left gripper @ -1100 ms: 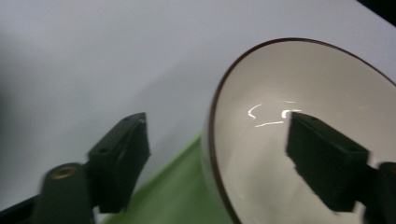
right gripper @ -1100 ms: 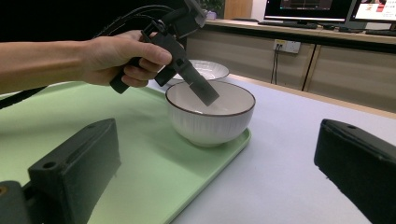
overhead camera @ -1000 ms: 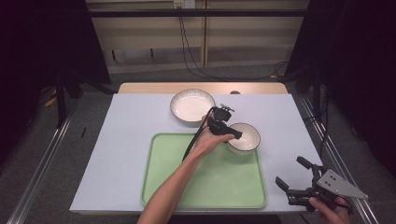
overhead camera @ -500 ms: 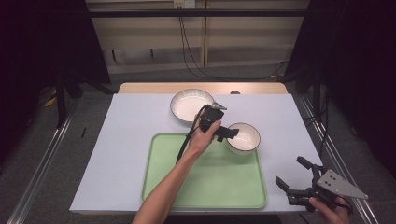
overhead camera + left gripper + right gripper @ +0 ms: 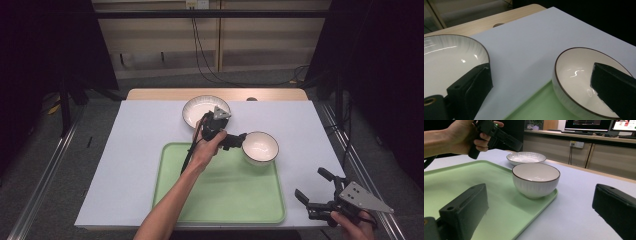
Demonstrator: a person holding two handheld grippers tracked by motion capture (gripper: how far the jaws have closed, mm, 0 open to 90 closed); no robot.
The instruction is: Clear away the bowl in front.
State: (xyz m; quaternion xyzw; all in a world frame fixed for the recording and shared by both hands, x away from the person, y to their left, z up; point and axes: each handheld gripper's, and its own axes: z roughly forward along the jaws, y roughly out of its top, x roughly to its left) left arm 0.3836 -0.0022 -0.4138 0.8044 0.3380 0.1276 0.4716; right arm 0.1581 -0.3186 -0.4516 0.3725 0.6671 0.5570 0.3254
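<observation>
A small white bowl with a dark rim [image 5: 260, 147] stands on the far right corner of a green tray [image 5: 220, 200]. Just left of the bowl my left gripper [image 5: 239, 140] hovers open. Its jaws have just been opening and nothing is between them. The left gripper view looks past both jaws at this bowl [image 5: 584, 82] and at a wide, shallow white bowl [image 5: 446, 60]. That shallow bowl [image 5: 206, 111] rests on the white mat behind the tray. My right gripper [image 5: 312, 184] stands open and empty at the table's near right corner, facing the small bowl [image 5: 536, 178].
A white mat [image 5: 140, 150] covers most of the wooden table [image 5: 165, 94]. The tray's near half [image 5: 461, 177] is bare green. Metal rails run along both sides of the table. Cables hang down the wall behind.
My left gripper has drawn back leftward from the small bowl's rim and risen a little. The bowl stays on the tray. The right gripper has not moved.
</observation>
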